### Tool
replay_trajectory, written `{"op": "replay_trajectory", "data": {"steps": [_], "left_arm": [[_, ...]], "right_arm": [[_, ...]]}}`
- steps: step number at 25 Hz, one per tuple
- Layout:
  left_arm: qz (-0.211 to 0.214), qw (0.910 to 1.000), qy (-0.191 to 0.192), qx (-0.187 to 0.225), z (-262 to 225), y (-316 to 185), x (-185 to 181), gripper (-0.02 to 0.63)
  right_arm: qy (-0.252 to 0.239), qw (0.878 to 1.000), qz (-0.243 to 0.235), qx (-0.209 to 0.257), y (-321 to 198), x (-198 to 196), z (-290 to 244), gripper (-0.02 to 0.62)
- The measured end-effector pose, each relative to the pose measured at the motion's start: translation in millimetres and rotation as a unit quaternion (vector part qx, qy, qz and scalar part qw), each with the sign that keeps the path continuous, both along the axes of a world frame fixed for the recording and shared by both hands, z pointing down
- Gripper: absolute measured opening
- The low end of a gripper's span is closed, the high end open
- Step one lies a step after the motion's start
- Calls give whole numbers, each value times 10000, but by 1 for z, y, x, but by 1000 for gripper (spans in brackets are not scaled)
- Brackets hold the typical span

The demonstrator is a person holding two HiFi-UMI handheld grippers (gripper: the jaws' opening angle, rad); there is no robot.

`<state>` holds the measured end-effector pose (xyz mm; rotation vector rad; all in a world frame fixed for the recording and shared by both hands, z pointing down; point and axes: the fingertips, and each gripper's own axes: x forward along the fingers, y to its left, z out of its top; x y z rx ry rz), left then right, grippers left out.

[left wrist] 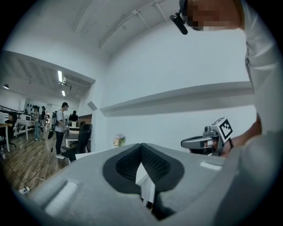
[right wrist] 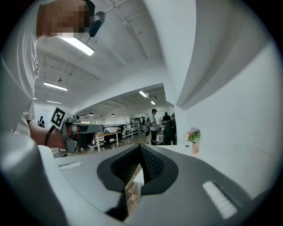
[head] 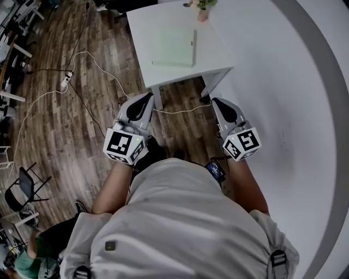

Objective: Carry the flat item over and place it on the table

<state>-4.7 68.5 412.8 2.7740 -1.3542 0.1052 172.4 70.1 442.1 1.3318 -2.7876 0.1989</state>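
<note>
A pale green flat item (head: 175, 48) lies on the small white table (head: 144, 30) ahead of me, next to a little vase of flowers (head: 202, 12). My left gripper (head: 148, 98) is held level just short of the table's near edge, its jaws meeting at the tip with nothing between them (left wrist: 141, 145). My right gripper (head: 217, 101) is beside it at the same height, also shut and empty (right wrist: 140, 145). Each gripper shows in the other's view: the right gripper (left wrist: 205, 142) and the left gripper (right wrist: 84, 129). Neither touches the flat item.
A white cable (head: 82, 54) and power strip (head: 65, 82) trail over the wooden floor left of the table. A black chair (head: 24, 185) stands at the lower left. A white curved wall (head: 305, 109) runs along the right. People (left wrist: 59, 128) stand far off.
</note>
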Motion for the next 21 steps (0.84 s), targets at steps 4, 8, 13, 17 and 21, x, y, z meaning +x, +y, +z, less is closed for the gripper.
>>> {"op": "replay_trajectory", "data": {"steps": [4, 8, 13, 17, 21], "left_arm": [[39, 10000, 58, -12, 2, 2, 1, 0], [60, 9999, 97, -76, 4, -1, 2, 0], [108, 9998, 82, -120, 7, -5, 2, 0], [95, 9999, 48, -131, 8, -14, 0, 0], [118, 9999, 36, -66, 5, -28, -1, 0]], "right_arm": [[-6, 10000, -5, 17, 4, -1, -3, 9], [42, 10000, -50, 9, 1, -3, -1, 9], [33, 10000, -51, 18, -6, -3, 2, 9], [45, 10000, -73, 37, -15, -4, 2, 9], [65, 9999, -83, 104, -31, -5, -2, 9]]}}
